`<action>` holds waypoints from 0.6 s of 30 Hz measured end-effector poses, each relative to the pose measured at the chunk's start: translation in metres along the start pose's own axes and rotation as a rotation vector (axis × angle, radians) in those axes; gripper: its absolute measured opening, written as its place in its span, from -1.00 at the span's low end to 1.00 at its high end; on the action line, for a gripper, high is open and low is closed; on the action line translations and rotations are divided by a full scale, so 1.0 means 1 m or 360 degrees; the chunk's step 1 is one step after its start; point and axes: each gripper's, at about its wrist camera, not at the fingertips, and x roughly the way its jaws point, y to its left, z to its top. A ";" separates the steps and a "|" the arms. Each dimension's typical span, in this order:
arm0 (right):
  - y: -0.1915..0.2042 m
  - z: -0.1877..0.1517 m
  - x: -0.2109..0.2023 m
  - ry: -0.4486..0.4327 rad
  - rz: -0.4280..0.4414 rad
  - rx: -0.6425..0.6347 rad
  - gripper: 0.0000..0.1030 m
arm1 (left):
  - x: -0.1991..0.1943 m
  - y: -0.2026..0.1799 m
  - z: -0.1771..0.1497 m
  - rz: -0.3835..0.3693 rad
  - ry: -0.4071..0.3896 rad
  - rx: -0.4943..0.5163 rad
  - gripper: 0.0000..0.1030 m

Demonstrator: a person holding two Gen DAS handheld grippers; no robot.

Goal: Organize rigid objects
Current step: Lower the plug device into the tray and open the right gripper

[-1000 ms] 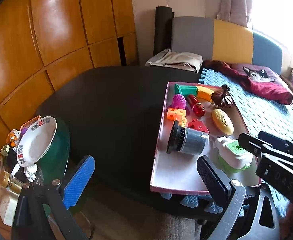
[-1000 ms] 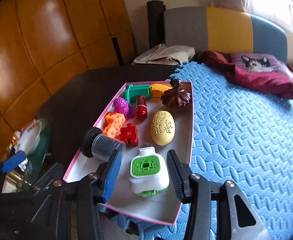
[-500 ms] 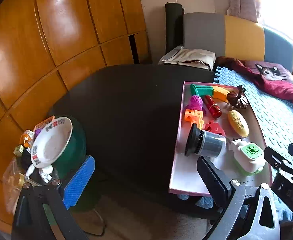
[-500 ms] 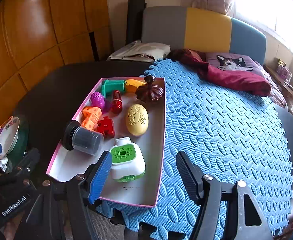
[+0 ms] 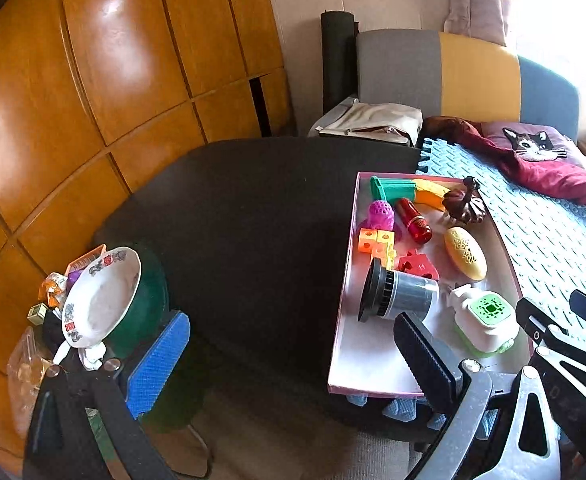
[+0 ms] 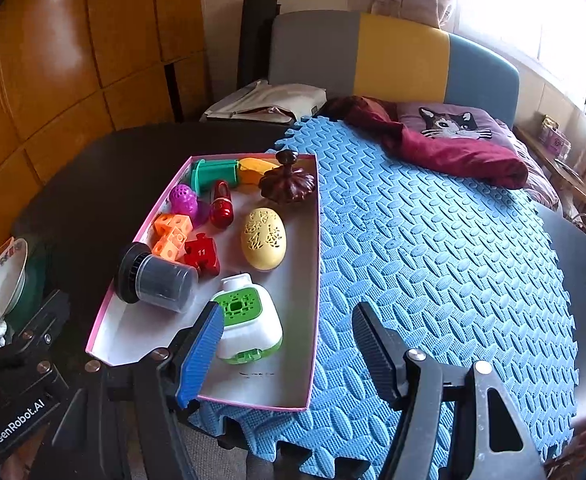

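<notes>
The left tool [image 5: 289, 356] stands spread with nothing between its pads; its right finger [image 5: 425, 356] covers the near edge of the pink-rimmed tray [image 5: 343, 320] and part of the lidded dark jar [image 5: 399, 296]. In the right wrist view the right tool [image 6: 285, 348] is released too, its jaws having just been opening, with only tray floor and blue foam mat [image 6: 433, 240] between them; its blue pad [image 6: 199, 354] hides the near left corner of the white and green device [image 6: 249, 320], which lies at the tray's 6 o'clock end, and whether pad and device touch is hard to tell. The tray rests partly on the mat and partly on the dark worktop [image 6: 105, 172]. Inside it, going toward 12 o'clock from the device: the jar on its side at 9 o'clock, a red puzzle piece [image 6: 201, 254] marked 11, orange cubes [image 6: 171, 234], a yellow perforated egg [image 6: 263, 238], a purple ball [image 6: 183, 199], a red capsule [image 6: 221, 206], a green block [image 6: 215, 174], a yellow piece [image 6: 255, 168] half hidden behind a brown carved lid [image 6: 287, 182]. At 9 o'clock of the left wrist view, a white bowl [image 5: 101, 296] leans tilted against a green vessel [image 5: 149, 300]; the small clutter behind it is too cramped to name. A maroon cloth [image 6: 453, 152] with a cat print lies at the mat's far end.
</notes>
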 end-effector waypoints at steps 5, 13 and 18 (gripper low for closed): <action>-0.001 0.000 0.004 0.0015 -0.0016 0.0010 0.31 | 0.002 0.001 0.001 -0.0045 0.0025 -0.0022 0.99; -0.002 0.001 0.008 0.0025 -0.0026 0.0022 0.31 | 0.005 -0.007 0.002 -0.0073 0.0046 0.0021 0.99; -0.005 0.003 0.007 0.0020 -0.0031 0.0034 0.31 | 0.007 -0.012 0.003 -0.0140 0.0086 0.0020 0.99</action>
